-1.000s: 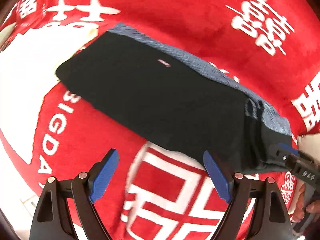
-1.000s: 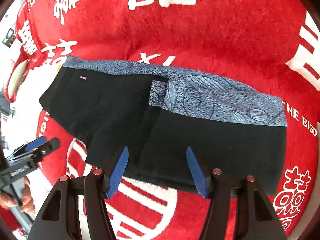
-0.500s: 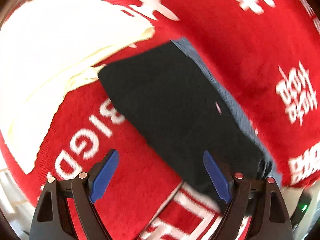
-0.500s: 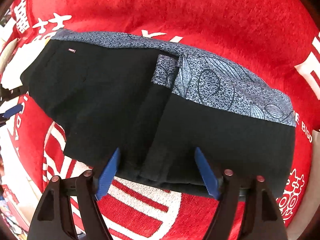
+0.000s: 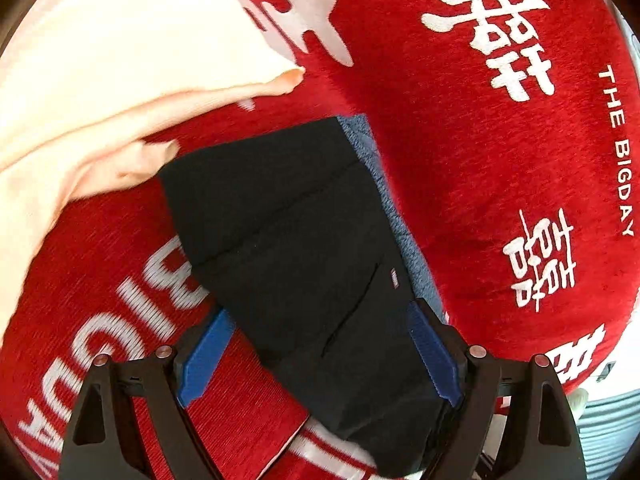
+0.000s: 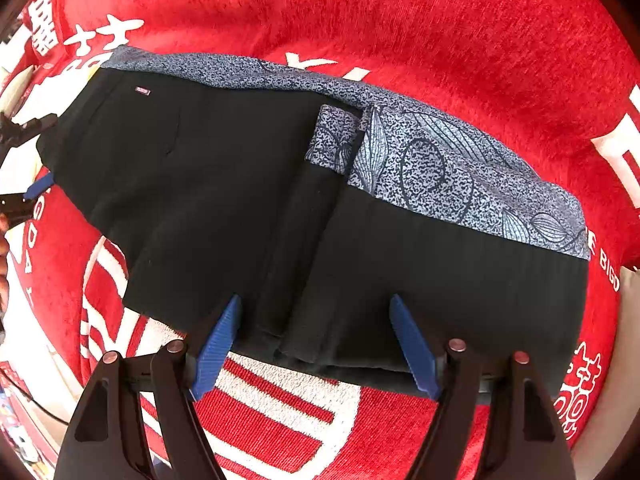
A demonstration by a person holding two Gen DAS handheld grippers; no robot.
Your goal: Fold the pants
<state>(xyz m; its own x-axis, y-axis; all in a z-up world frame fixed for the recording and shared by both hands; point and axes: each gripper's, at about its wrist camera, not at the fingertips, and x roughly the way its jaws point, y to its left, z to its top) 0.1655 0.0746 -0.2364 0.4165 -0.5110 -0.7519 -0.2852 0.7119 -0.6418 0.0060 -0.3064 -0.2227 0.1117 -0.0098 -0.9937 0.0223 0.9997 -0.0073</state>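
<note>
Both grippers have closed in on the pants since a second ago — the left one swung from the long side round to one narrow end, and the right one slid in from just short of the near edge.

Folded black pants (image 6: 248,200) with a blue-grey leaf-print band lie on a red blanket (image 5: 460,140). White lettering on the blanket reads "THE BIGDAY" in the left wrist view, with large white Chinese characters around it. A tiny pinkish tag (image 6: 142,91) is sewn on the black cloth, its writing too small to read.

Spread wide, the left gripper (image 5: 320,356) has its blue fingers (image 5: 206,360) on either side of the narrow end of the pants, holding nothing. The right gripper (image 6: 316,346) is likewise wide open, its blue fingers (image 6: 216,344) straddling the near folded edge without pinching it.

Only the left view shows a cream cloth (image 5: 100,80) lying beside the far corner of the pants. Only the right view shows the leaf pattern and the fold line down the middle — and, at its left edge, the other gripper at the pants' end.
</note>
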